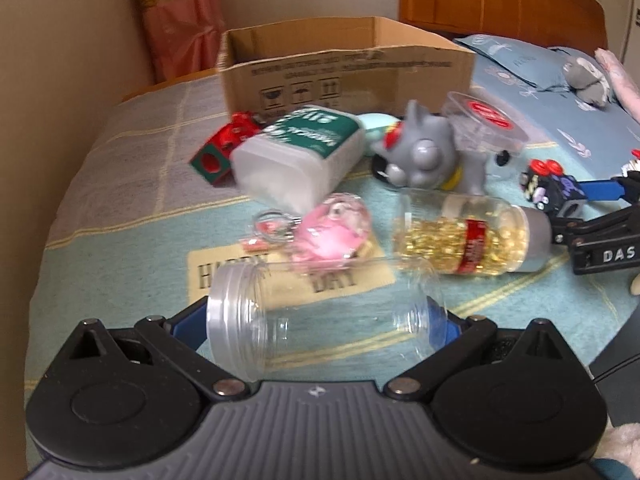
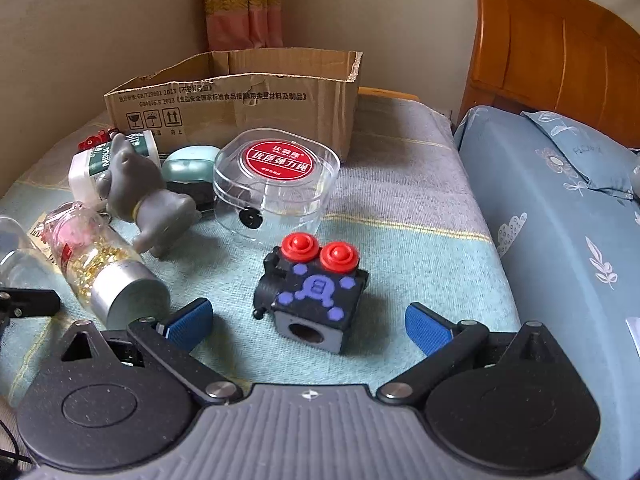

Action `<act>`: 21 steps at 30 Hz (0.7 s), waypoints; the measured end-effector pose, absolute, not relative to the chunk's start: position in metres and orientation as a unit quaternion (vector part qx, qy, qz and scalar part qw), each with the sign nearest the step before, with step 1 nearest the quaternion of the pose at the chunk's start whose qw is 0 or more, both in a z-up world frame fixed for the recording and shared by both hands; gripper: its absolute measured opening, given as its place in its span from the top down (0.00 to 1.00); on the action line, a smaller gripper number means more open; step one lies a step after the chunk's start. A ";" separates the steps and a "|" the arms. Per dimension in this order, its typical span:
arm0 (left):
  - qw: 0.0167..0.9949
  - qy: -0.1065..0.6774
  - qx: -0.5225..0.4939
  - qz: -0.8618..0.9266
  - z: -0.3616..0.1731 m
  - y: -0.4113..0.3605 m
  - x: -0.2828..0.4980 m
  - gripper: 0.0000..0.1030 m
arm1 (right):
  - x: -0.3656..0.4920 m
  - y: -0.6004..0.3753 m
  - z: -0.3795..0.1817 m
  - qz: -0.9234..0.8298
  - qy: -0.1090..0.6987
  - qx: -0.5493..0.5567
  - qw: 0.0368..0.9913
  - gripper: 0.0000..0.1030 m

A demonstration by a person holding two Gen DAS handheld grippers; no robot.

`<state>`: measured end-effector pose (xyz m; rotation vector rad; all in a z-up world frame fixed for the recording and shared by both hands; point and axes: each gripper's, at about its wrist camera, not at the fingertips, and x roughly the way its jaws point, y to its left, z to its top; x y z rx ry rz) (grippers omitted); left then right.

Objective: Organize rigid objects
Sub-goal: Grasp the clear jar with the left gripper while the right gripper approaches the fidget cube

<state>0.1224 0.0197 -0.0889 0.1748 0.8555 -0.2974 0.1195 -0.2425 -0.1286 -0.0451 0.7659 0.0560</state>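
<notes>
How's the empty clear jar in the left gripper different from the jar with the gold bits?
The clear jar is empty and has no lid, its threaded mouth open; the gold-filled jar carries a silver cap and a red label. The clear jar sits between the left gripper's pads, while the gold-filled jar lies free on the blanket. Both are transparent cylinders lying on their sides.

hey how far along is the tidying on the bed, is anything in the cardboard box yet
Done: nothing visibly; what shows of the cardboard box interior looks empty, though its floor is hidden. In hand: the left gripper is closed around the clear empty jar; the right gripper is open around the black cube toy, not yet gripping. Left: the gold-bead jar, grey animal figure, round clear case and others still on the blanket.
</notes>
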 end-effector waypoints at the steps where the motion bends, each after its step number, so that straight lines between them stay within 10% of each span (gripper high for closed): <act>1: 0.896 0.414 0.081 -0.142 -0.089 0.022 0.123 0.01 | 0.120 -0.246 -0.128 0.024 0.374 -0.021 0.927 0.00; 21: 0.895 0.416 0.072 -0.144 -0.090 0.027 0.125 0.01 | 0.130 -0.239 -0.129 0.020 0.370 -0.020 0.928 0.00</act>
